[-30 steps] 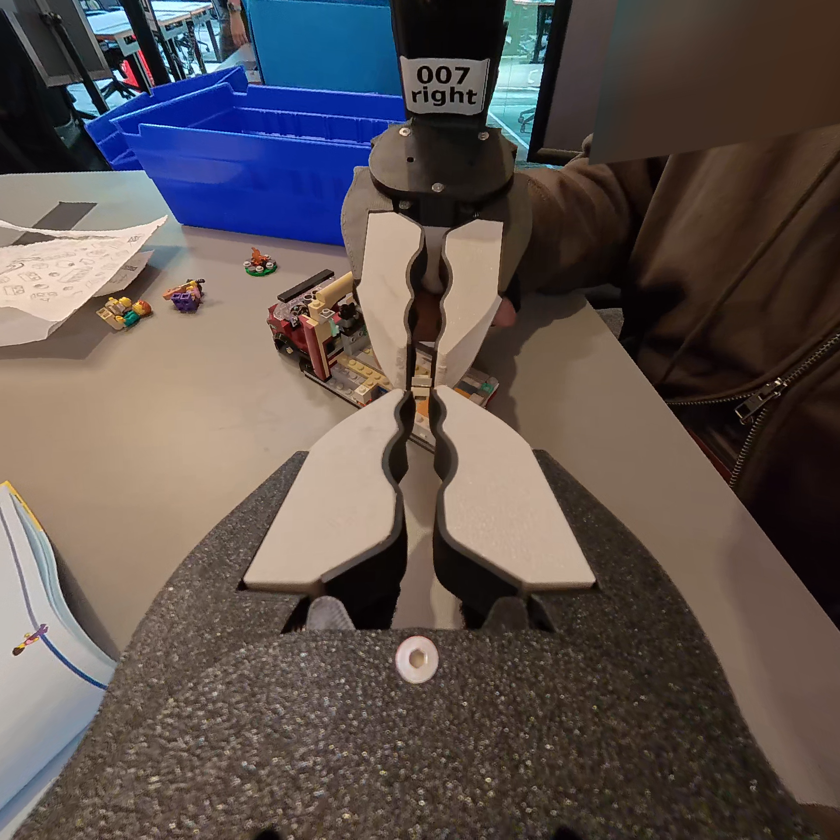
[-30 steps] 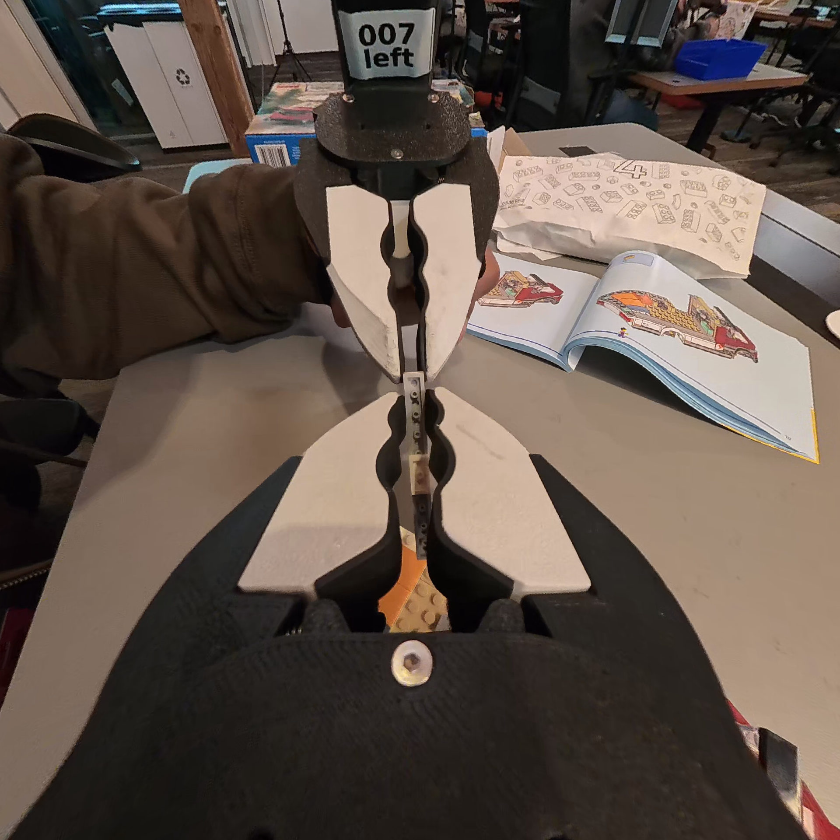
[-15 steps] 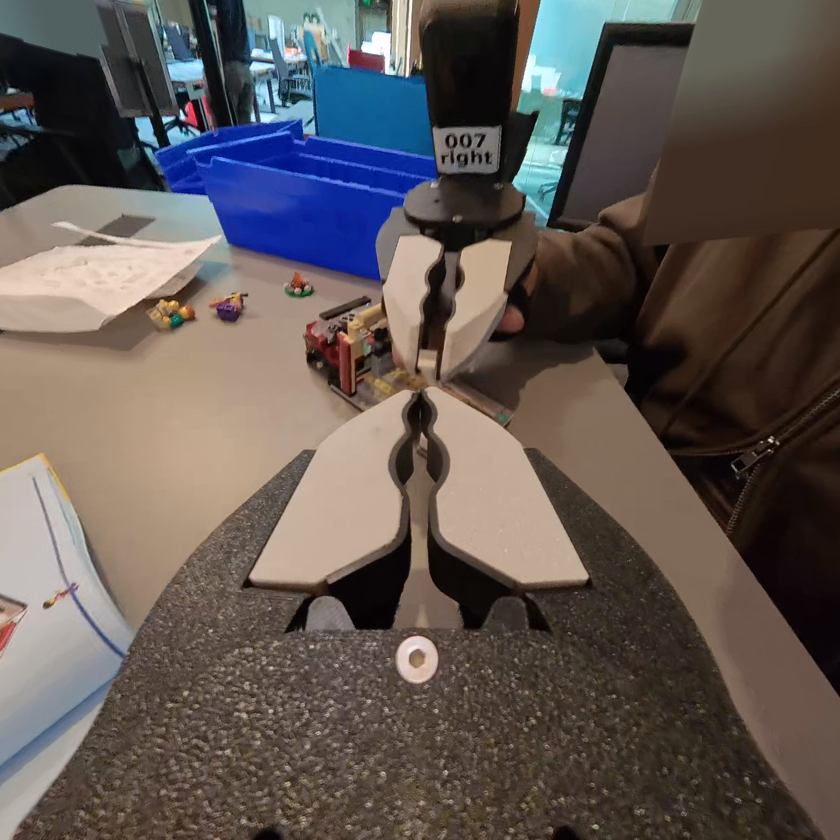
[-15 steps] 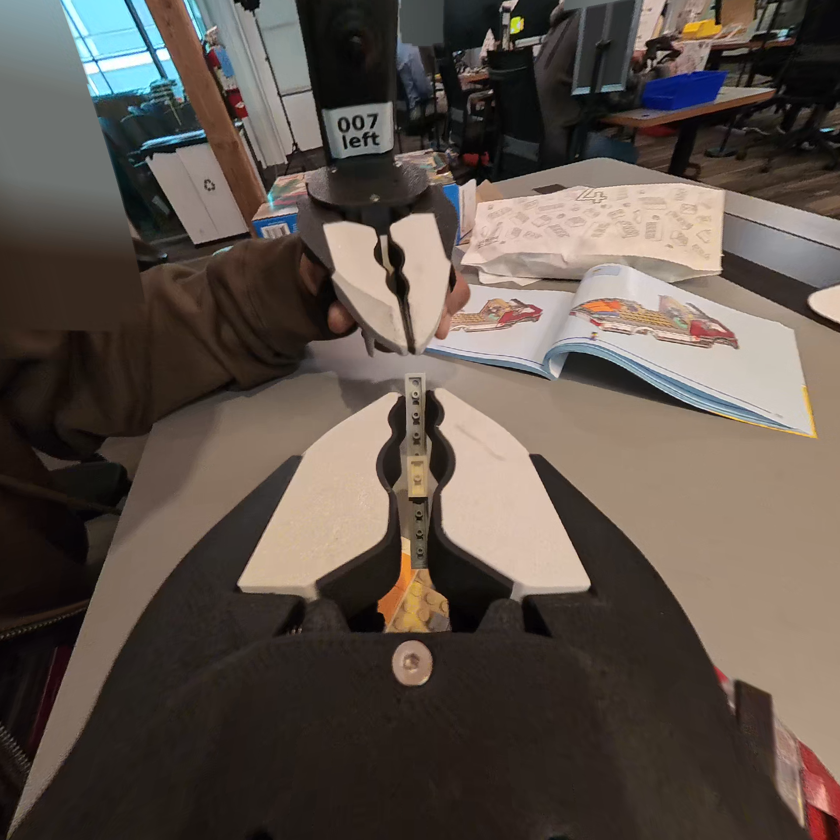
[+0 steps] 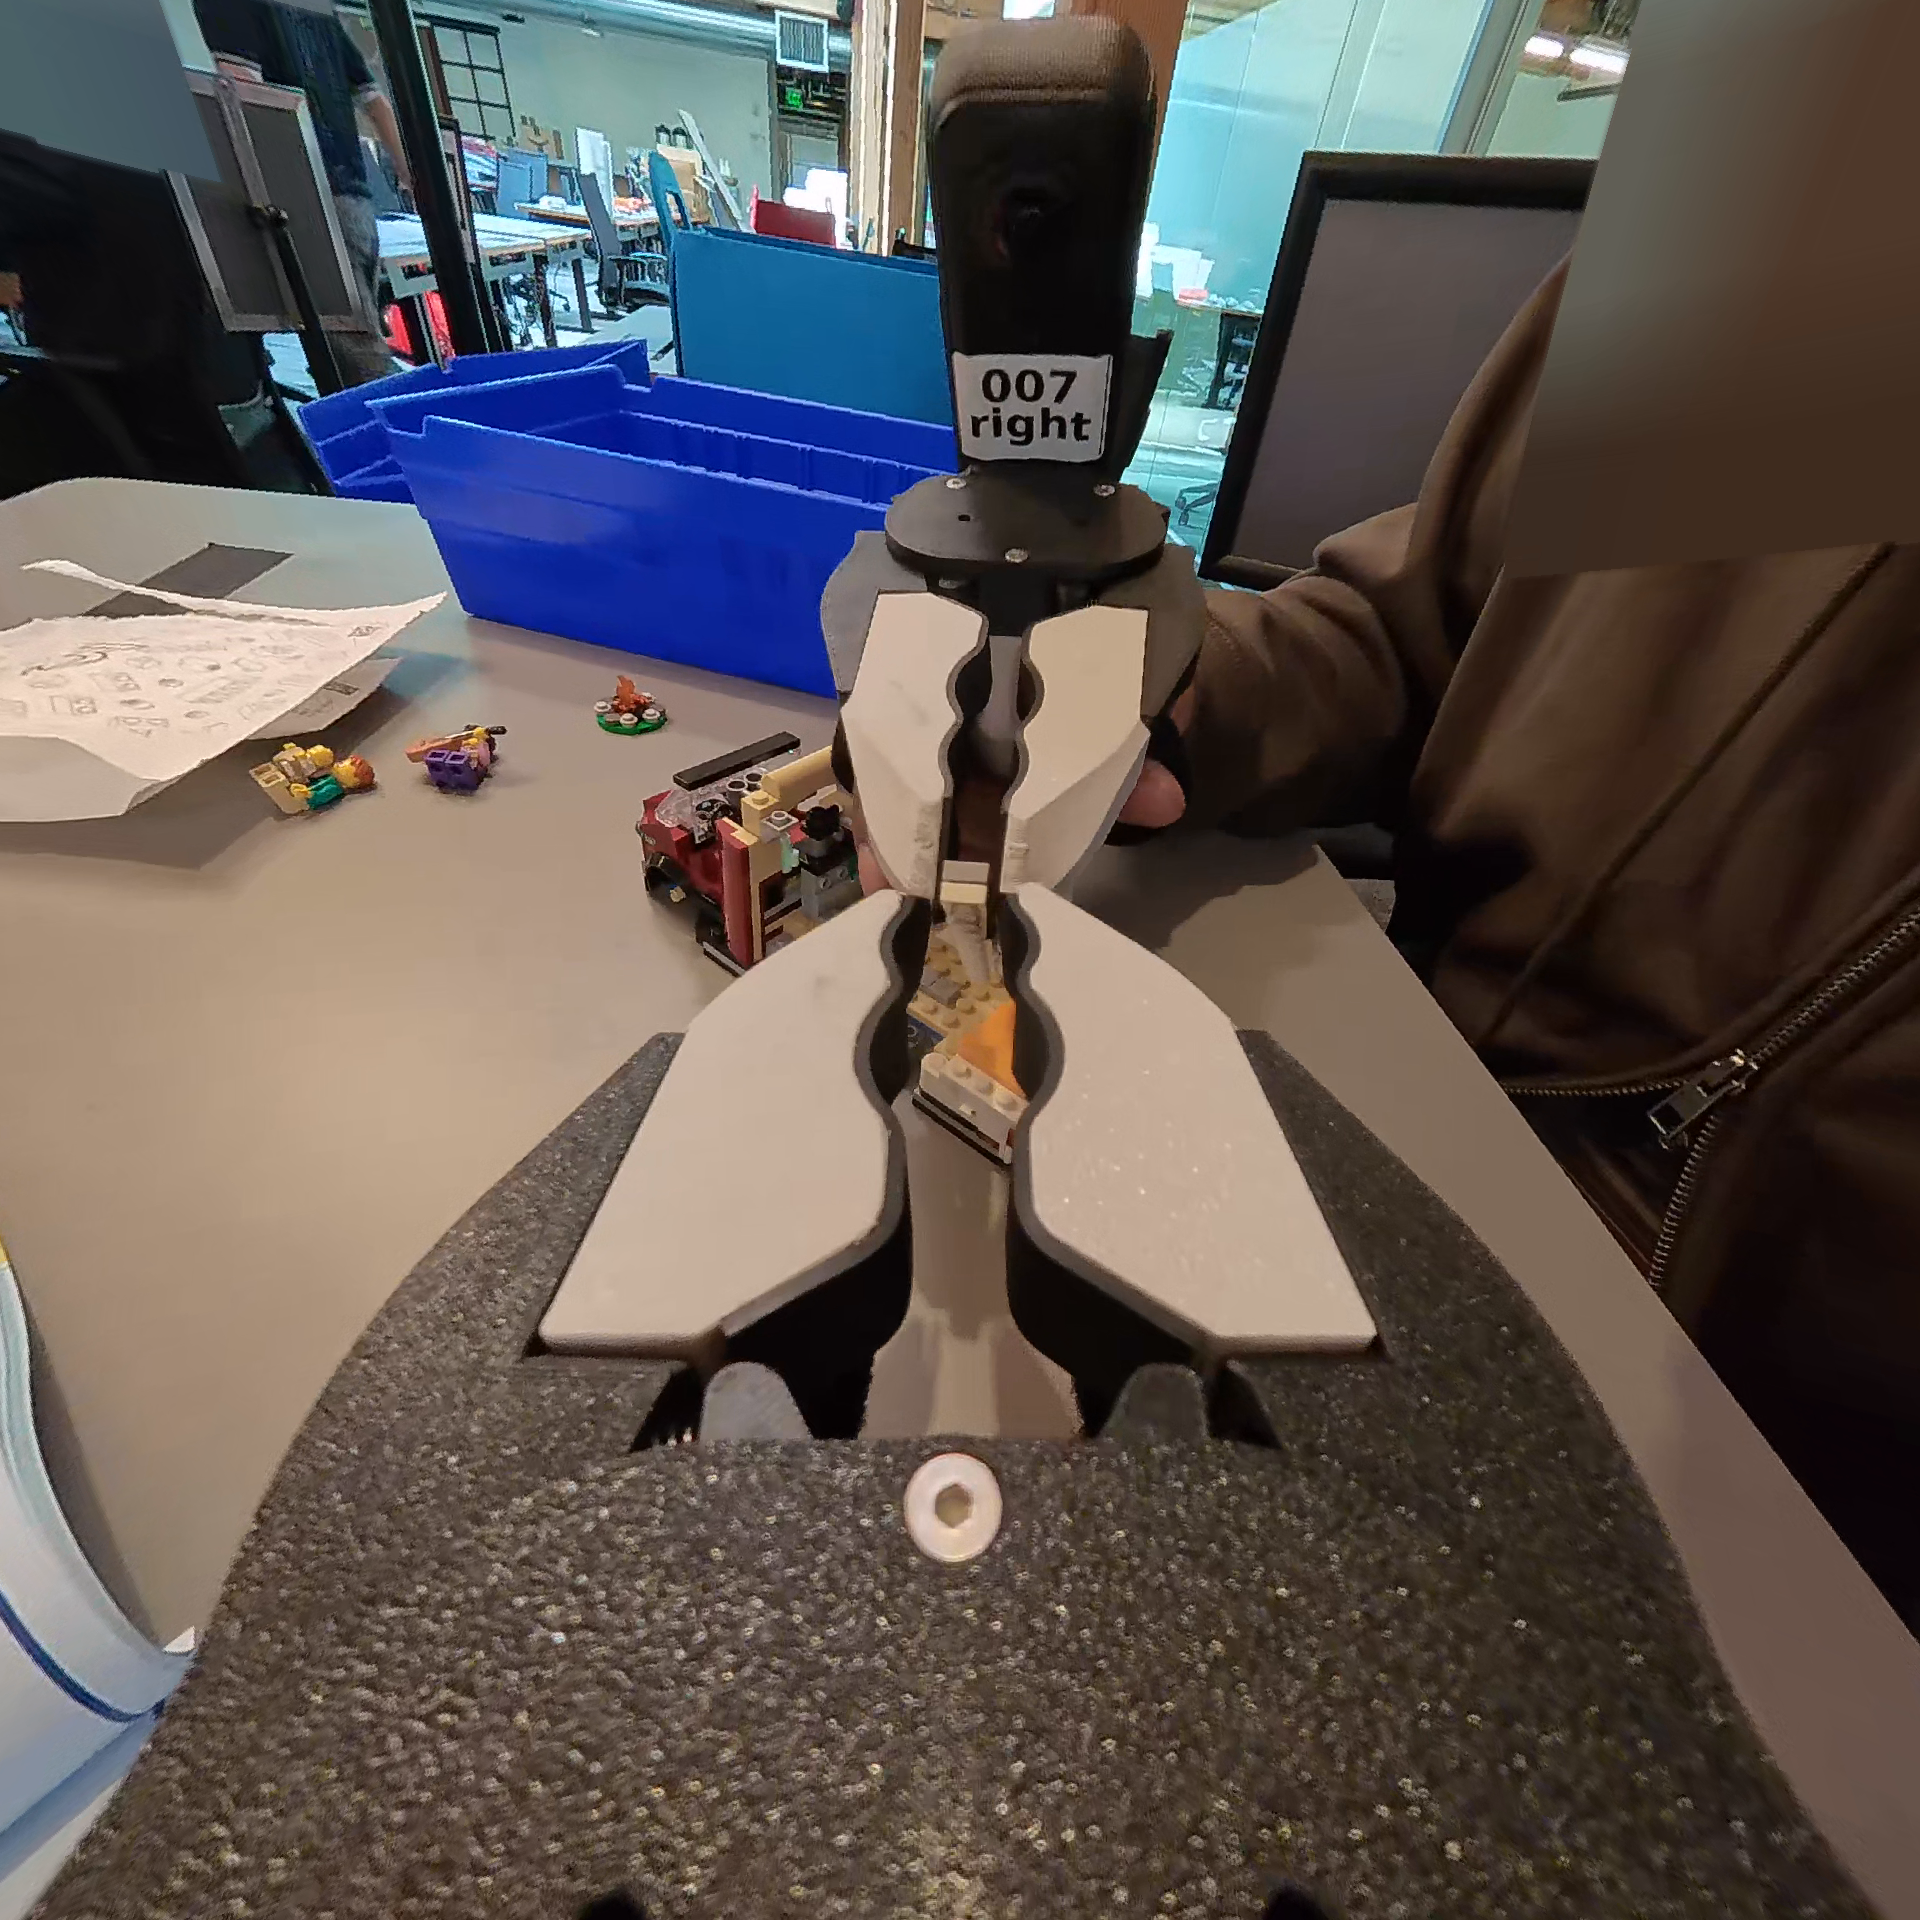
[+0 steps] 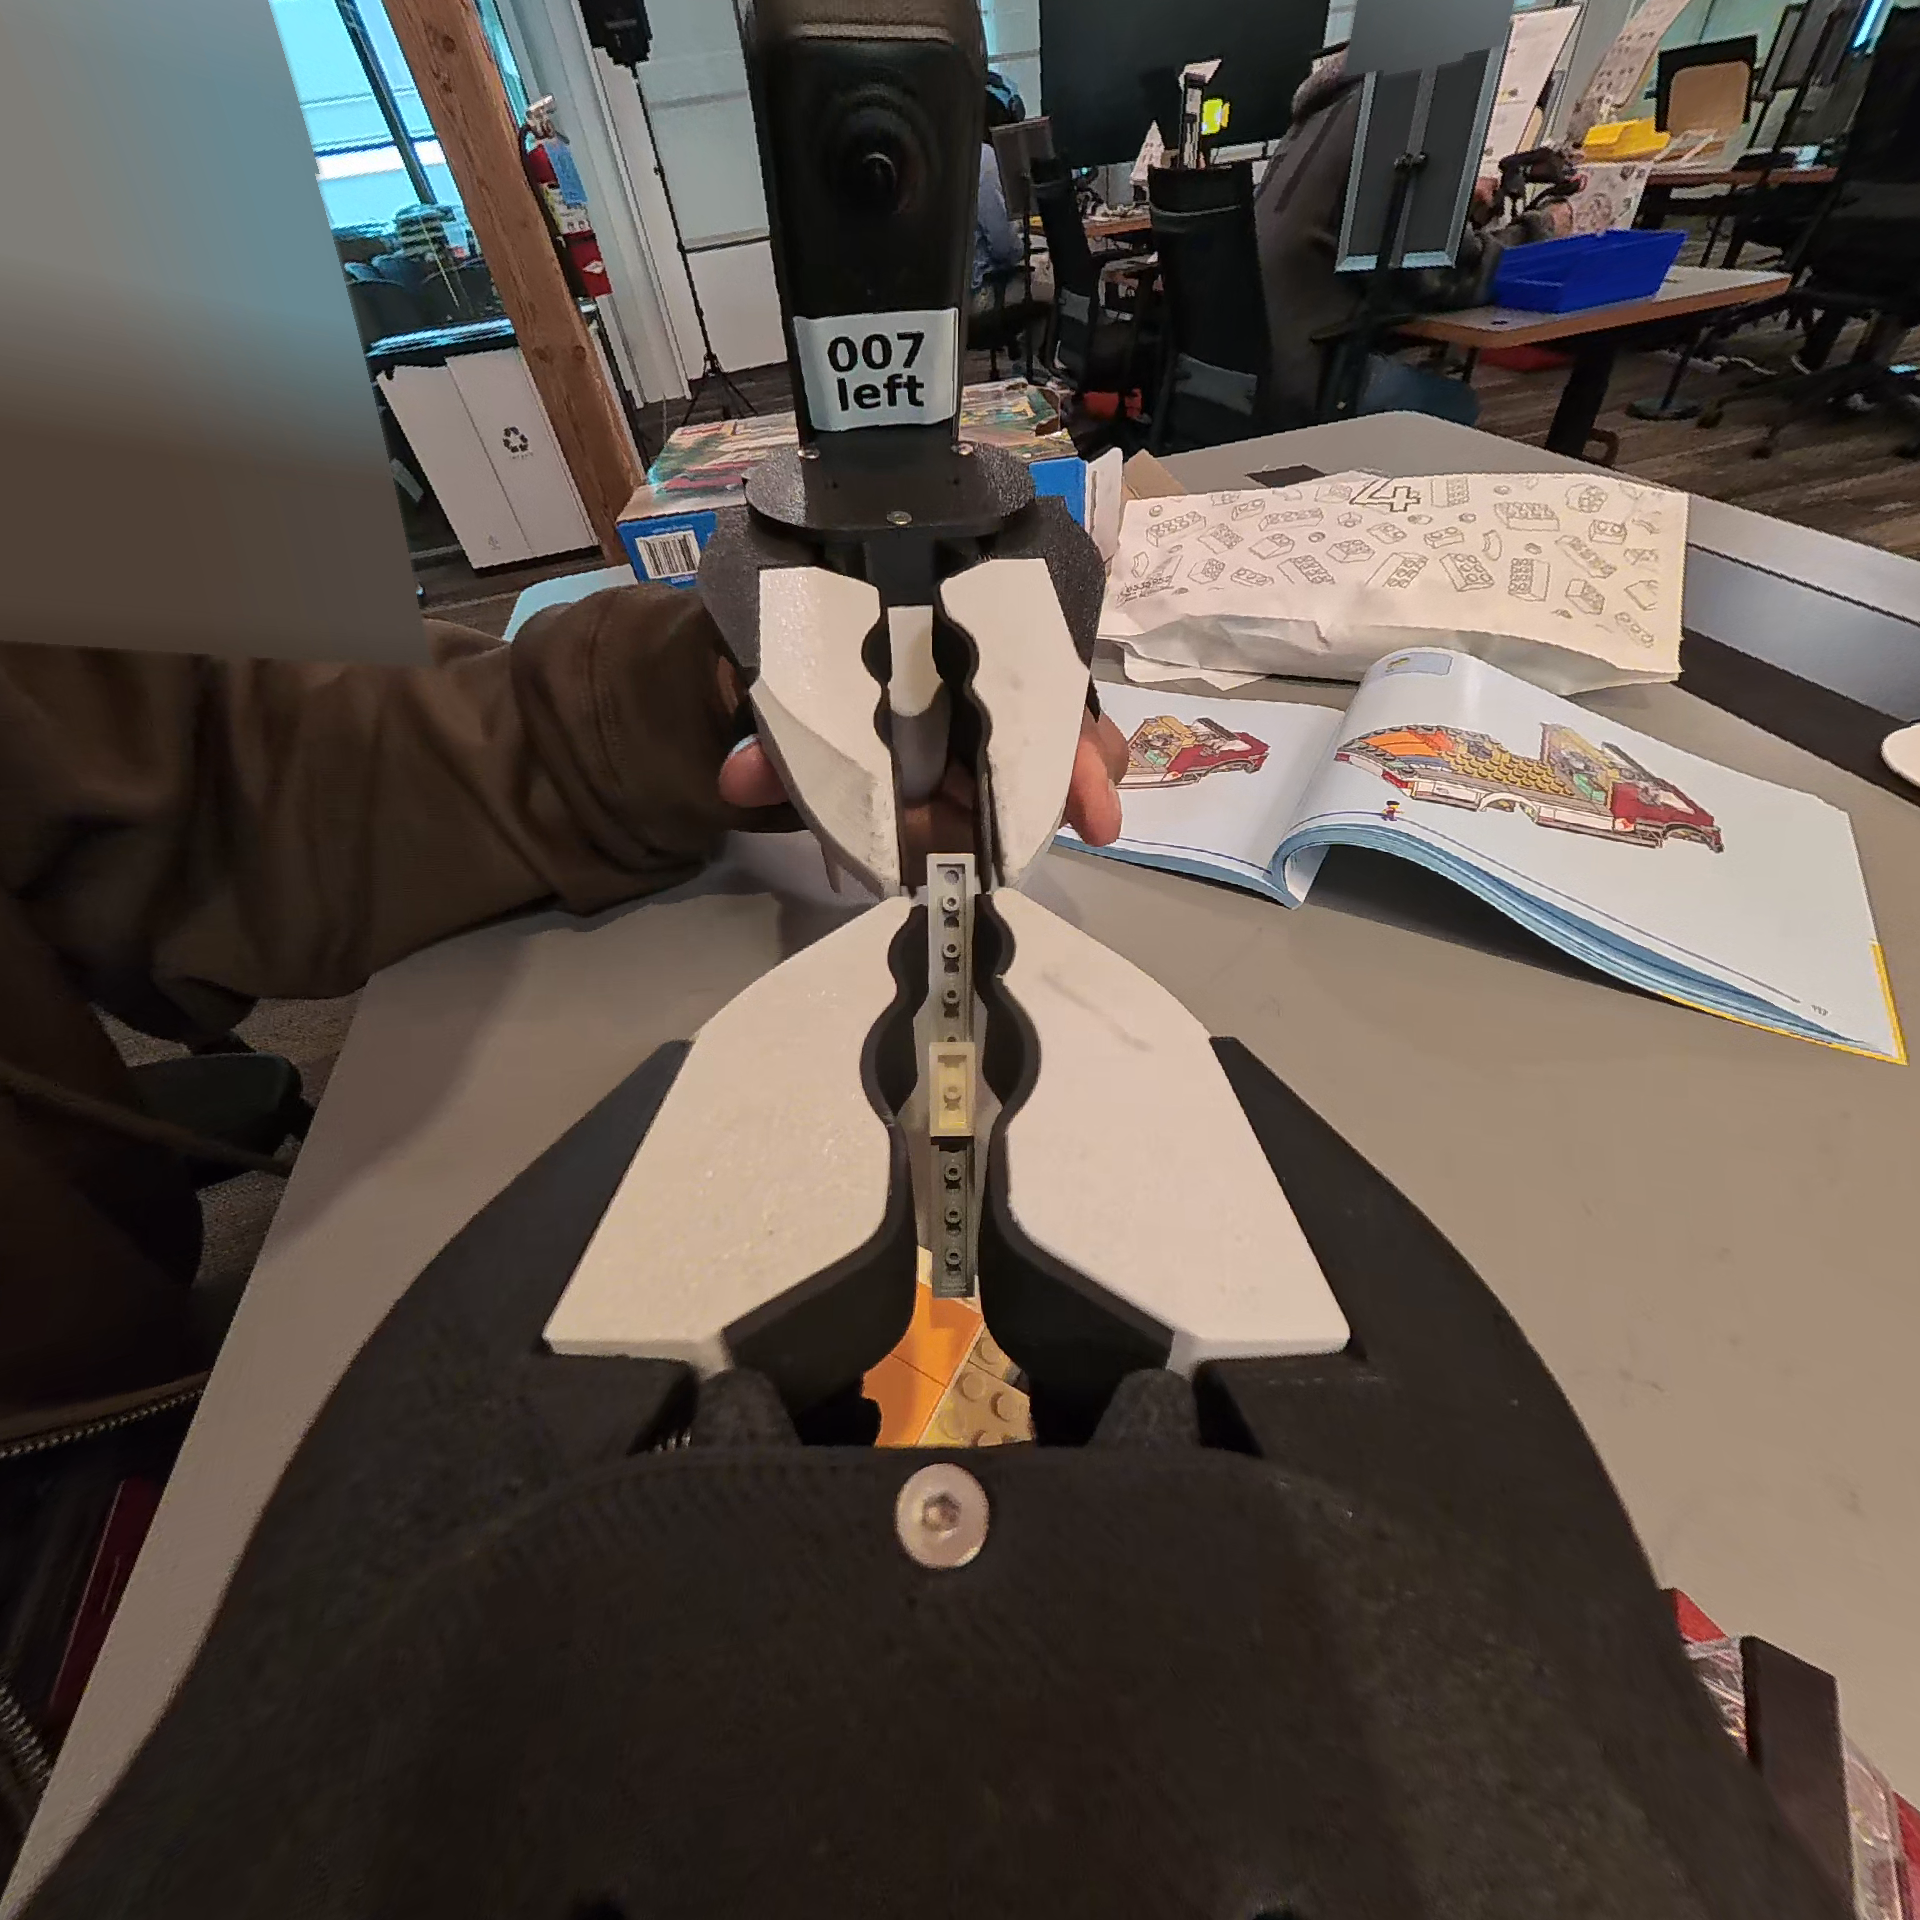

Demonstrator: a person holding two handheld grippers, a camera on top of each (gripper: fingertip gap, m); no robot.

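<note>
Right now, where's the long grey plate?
Clamped lengthwise in the right gripper, the long grey plate carries a cream piece mid-length; its far end pokes between the open left gripper's tips.

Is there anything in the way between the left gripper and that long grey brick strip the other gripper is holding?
Nothing visible does. The left gripper faces the right gripper tip to tip, and the free end of the grey strip sits between the left gripper's parted fingers.

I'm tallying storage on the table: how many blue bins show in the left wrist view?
2: one large blue bin behind the brick model, another nested behind it at its left. More could be hidden.
</note>
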